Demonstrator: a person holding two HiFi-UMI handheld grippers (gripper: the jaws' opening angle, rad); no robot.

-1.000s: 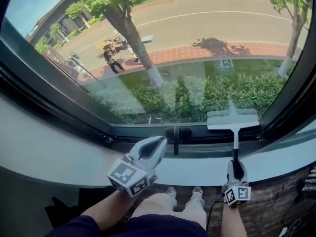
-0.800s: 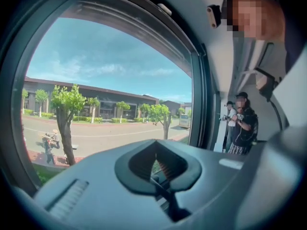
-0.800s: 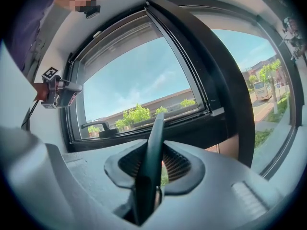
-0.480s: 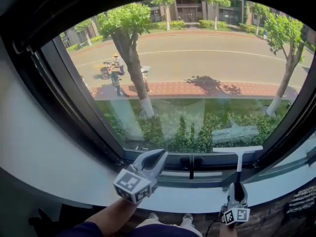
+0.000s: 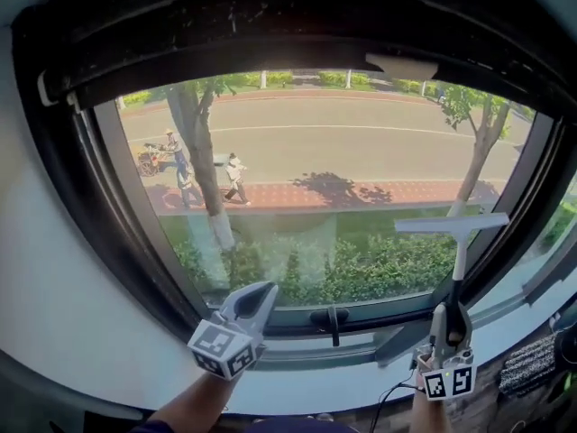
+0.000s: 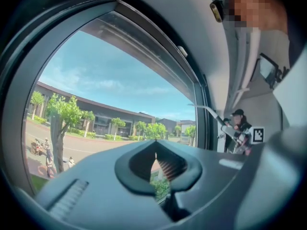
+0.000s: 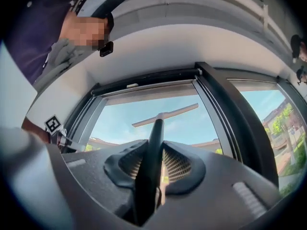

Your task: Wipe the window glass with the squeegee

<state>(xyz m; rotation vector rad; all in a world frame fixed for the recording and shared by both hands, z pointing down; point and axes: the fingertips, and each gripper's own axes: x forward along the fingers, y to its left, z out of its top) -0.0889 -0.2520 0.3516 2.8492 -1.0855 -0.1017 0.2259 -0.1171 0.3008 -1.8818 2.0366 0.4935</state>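
Shows the T-shaped squeegee with white blade and dark handle higher than a moment ago: then down at the bottom edge of the clear window glass, now about halfway up, near the pane's right edge, blade level and handle pointing down. Cannot tell whether the blade's edge presses on the glass or stands just off it. Grips the handle's lower end in the right tongs, clamped tight on it with no gap at either side. Keeps the left tongs closed tip to tip on nothing, low before the pane's bottom edge, left of the black window latch and above the pale sill. Reads as a reset rather than a wipe: carried upward to begin a downward pull. Leaves most of the pane, the left part and the top, yet to cover. Calls next for a higher reach towards the dark top frame, then firm, even pressure downward.
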